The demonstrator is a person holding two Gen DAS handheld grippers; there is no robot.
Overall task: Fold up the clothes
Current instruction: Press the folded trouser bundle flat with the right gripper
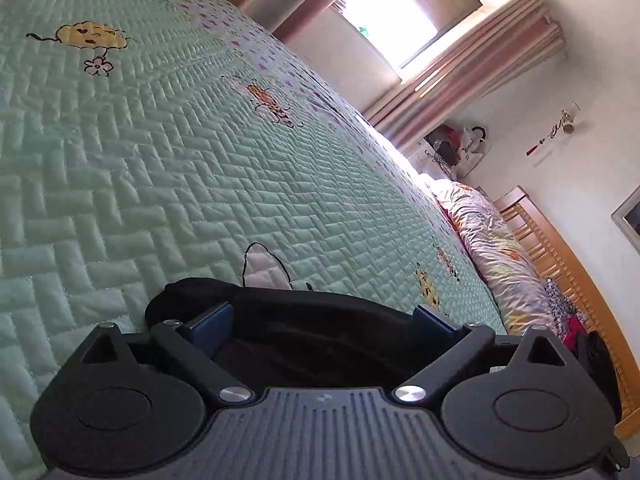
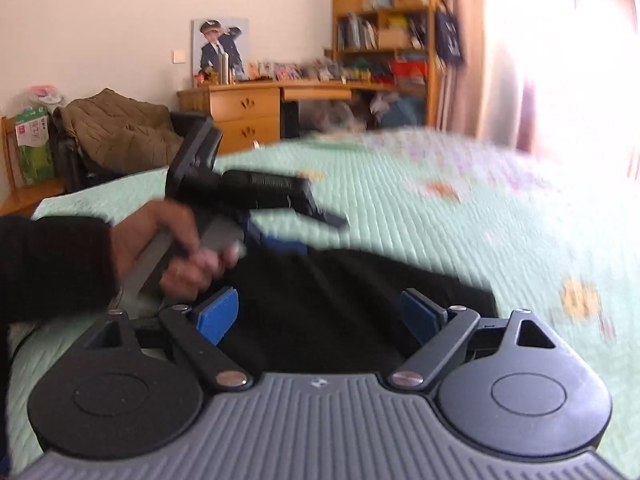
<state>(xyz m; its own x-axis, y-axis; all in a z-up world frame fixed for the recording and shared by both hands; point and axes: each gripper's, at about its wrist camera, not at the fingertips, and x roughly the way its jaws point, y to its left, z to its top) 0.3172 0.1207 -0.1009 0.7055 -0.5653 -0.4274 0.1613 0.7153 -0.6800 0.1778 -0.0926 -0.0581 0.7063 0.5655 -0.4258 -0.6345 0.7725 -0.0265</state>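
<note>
A black garment [image 1: 304, 332] lies bunched on the green quilted bedspread [image 1: 160, 168]. My left gripper [image 1: 322, 316] is open, its blue pads either side of the black cloth, which fills the gap between them. In the right wrist view the same garment [image 2: 344, 304] spreads on the bedspread [image 2: 460, 216]. My right gripper [image 2: 320, 314] is open, low over the cloth, with its blue pads [image 2: 218, 314] wide apart. The left gripper [image 2: 276, 216], held by a hand [image 2: 172, 248], sits over the garment's far edge.
A crumpled floral duvet [image 1: 492, 248] and a wooden headboard [image 1: 560, 264] lie along the bed's right side. A window with pink curtains [image 1: 460, 76] is behind. A wooden desk [image 2: 256, 108], a bookshelf [image 2: 388, 28] and a chair with a brown coat [image 2: 116, 128] stand beyond the bed.
</note>
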